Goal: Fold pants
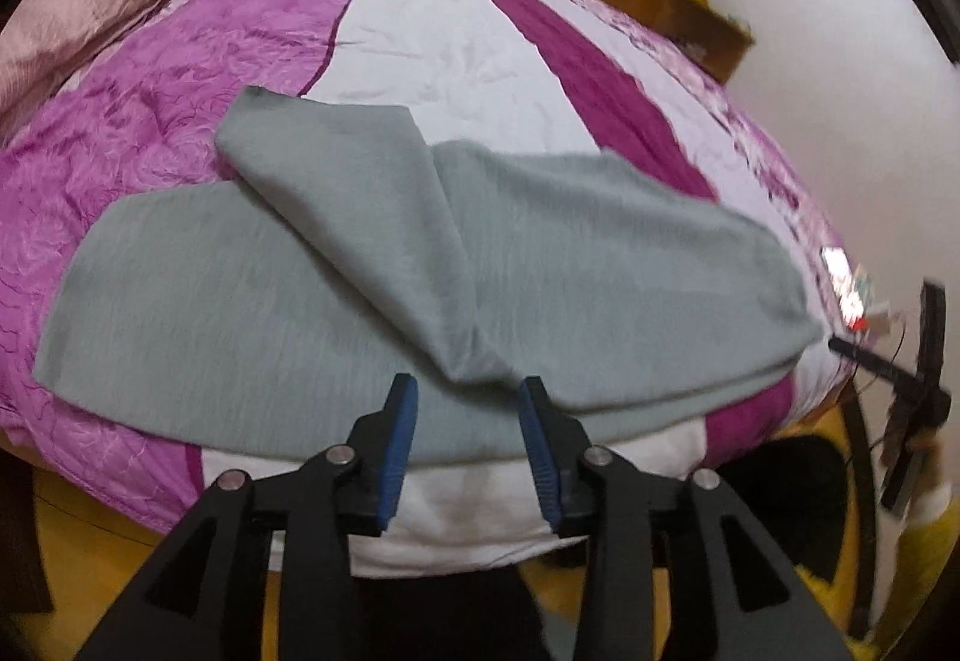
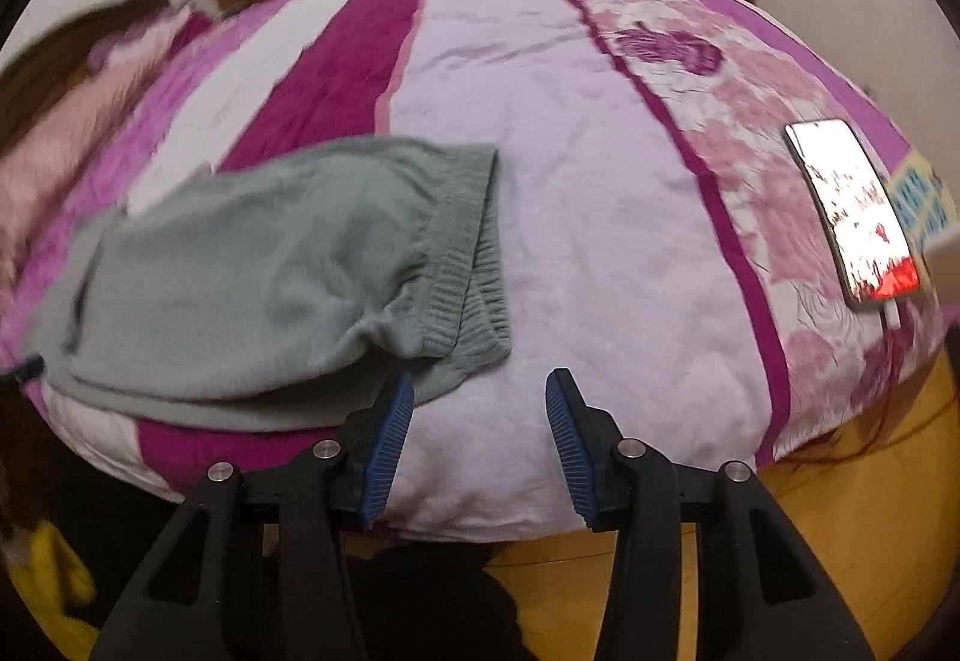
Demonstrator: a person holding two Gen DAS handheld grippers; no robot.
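A: Since the grey pants (image 1: 372, 265) lie spread on the bed (image 1: 480, 61) with one leg thrown across the other, I'd judge the first fold is laid and both tools are free of the cloth.

B: Agreed. The left tool (image 1: 469, 391) has its blue pads spread, nothing pinched between them; it hangs just over the near edge of the pants, where the folded leg comes to a point.

A: And the right tool (image 2: 480, 391)?

B: Spread as well, empty. Its left pad sits beside the waistband (image 2: 474, 265) corner; bare bedspread shows in the gap.

A: So the pants sit toward the near edge of the bed, waistband to the right, legs running left. A phone (image 2: 852, 211) lies well apart on the right.

B: Both tools tilt steeply down from the foot of the bed. The next move probably calls for a fresh hold: one at the waistband, one at the leg ends, then bringing one end over the other. The leg lies askew, so squaring it first may help.
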